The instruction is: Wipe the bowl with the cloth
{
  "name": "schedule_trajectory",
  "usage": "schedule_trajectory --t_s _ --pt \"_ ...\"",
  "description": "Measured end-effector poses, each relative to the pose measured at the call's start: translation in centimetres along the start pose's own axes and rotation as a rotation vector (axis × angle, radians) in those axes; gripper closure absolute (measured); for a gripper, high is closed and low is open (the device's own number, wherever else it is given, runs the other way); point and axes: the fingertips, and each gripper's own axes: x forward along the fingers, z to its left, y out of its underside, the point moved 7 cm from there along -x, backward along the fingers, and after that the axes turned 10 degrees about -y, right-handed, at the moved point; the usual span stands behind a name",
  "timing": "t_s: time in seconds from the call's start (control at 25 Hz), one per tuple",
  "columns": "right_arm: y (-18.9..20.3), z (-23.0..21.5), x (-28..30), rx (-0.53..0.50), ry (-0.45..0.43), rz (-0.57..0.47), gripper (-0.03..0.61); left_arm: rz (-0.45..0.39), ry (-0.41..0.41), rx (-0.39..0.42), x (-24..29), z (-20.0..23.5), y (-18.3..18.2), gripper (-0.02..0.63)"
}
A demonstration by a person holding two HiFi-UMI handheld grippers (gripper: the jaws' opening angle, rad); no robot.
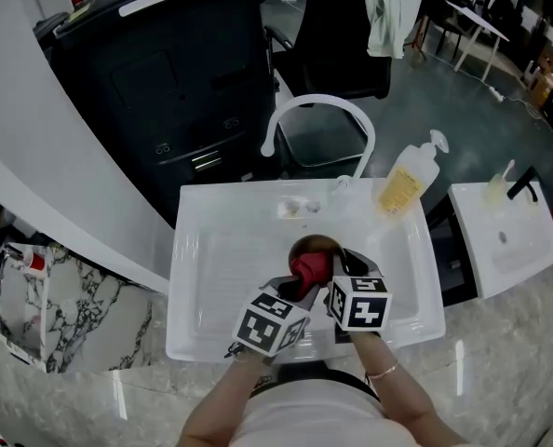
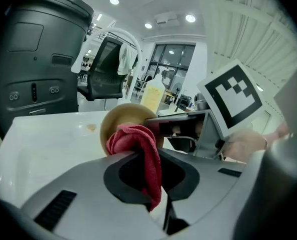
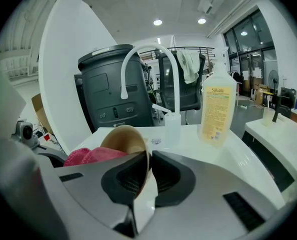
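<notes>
Looked mid-wipe; couldn't confirm how much of the inside got covered, likely more rubbing left. Clamped cloth (image 2: 137,140) in left gripper (image 2: 151,173), jaws together on it. Pinched bowl (image 3: 124,140) by its rim in right gripper (image 3: 147,178), jaws nearly closed on the wall. Pressed cloth wad into tilted bowl, over sink (image 1: 222,250).

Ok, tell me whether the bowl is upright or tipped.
Tipped: the bowl, its rim in the right claw, opens sideways toward the cloth.
</notes>
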Motion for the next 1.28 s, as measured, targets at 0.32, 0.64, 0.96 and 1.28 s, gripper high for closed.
schedule_trajectory --t_s 0.32,0.64,0.96,1.28 --pt "0.2 -0.7 0.0 0.014 0.017 0.005 0.551 -0.001 -0.077 -0.055 -1.5 2.5 0.9 0.571" --pt "0.8 -1.5 -0.2 0.052 0.021 0.011 0.555 -0.018 -0.152 -0.074 -2.6 4.8 0.8 0.570" --pt "1.2 -2.3 -0.6 0.073 0.022 0.020 0.561 -0.057 -0.223 -0.094 -3.9 6.4 0.1 0.570" --pt "2.1 -3.4 -0.9 0.099 0.029 0.037 0.565 -0.127 -0.257 -0.144 -5.1 7.3 -0.6 0.571"
